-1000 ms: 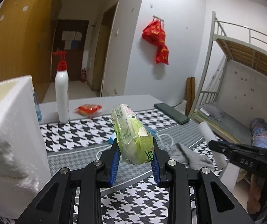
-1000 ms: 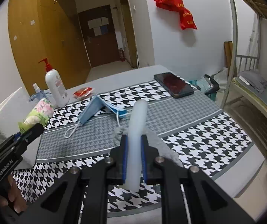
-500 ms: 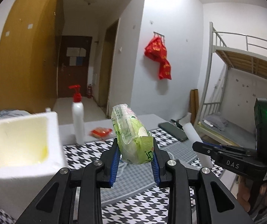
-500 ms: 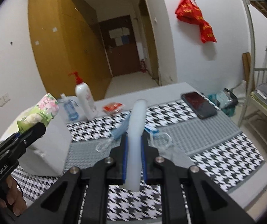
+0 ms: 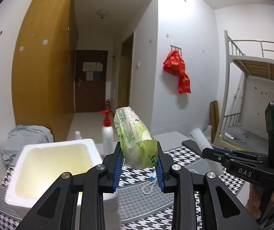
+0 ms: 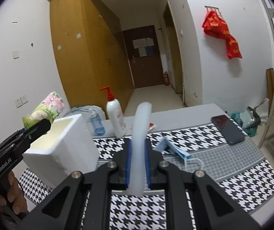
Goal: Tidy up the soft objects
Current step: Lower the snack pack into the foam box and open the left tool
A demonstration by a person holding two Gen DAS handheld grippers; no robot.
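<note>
My left gripper (image 5: 138, 169) is shut on a green tissue pack (image 5: 135, 138) and holds it in the air just right of the open white foam box (image 5: 31, 172). The pack (image 6: 44, 109) and the box (image 6: 64, 147) also show in the right wrist view. My right gripper (image 6: 137, 168) is shut on a white foam tube (image 6: 140, 140), held upright above the houndstooth table mat (image 6: 233, 182). The tube (image 5: 200, 140) shows at the right of the left wrist view. A blue face mask (image 6: 172, 147) lies on the mat.
A white pump bottle with a red top (image 6: 115, 115) and a small clear bottle (image 6: 96, 122) stand behind the box. A black phone (image 6: 227, 129) lies at the right of the table. A grey cloth (image 5: 25, 136) lies behind the box. A bunk bed (image 5: 252, 95) stands on the right.
Both grippers have risen and swung left with their loads. The left one now looks down into the open foam box, which a second ago showed only its side wall.
</note>
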